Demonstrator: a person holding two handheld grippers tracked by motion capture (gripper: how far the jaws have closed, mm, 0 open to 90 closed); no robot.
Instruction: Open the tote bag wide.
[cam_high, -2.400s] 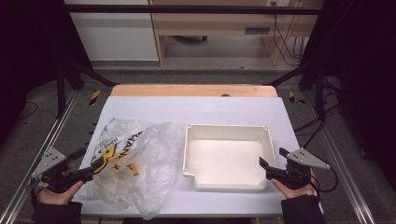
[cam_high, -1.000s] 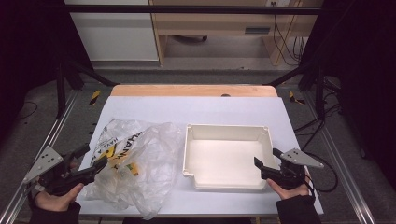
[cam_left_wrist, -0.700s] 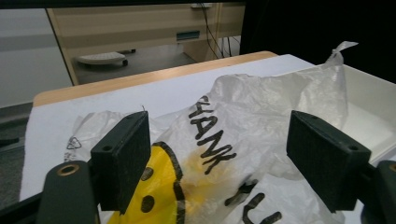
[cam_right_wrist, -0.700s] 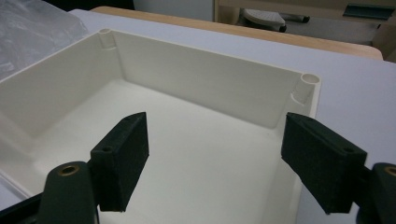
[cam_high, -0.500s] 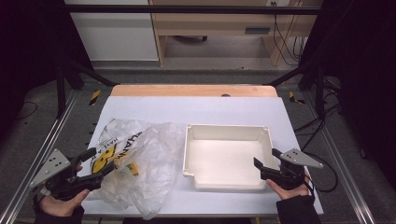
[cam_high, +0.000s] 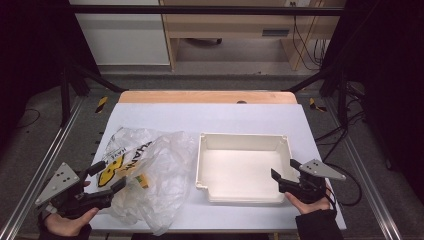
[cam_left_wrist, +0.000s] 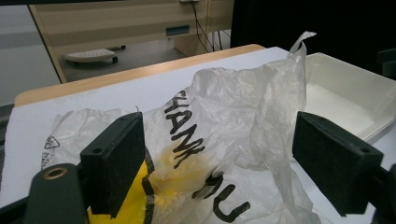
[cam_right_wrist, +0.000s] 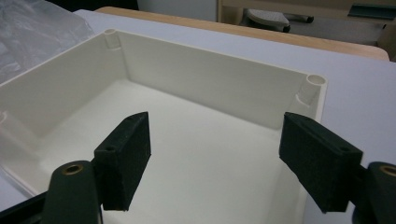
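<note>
Just ahead of left gripper (cam_high: 107, 176) — plastic bag (cam_high: 145, 170), jaws opening, unclamped.

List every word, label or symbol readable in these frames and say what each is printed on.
"HANK": black letters on the clear plastic bag, cut off at the start by a fold, above a yellow print.
"U": a black letter lower on the same bag, with a part-hidden letter before it.
A small recycling triangle at the bag's left edge; the marks beside it are too small to read.
The white tray carries no text.

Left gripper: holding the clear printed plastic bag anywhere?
No. The left gripper is open; the crumpled clear plastic bag lies between its jaws, ungripped.
</note>
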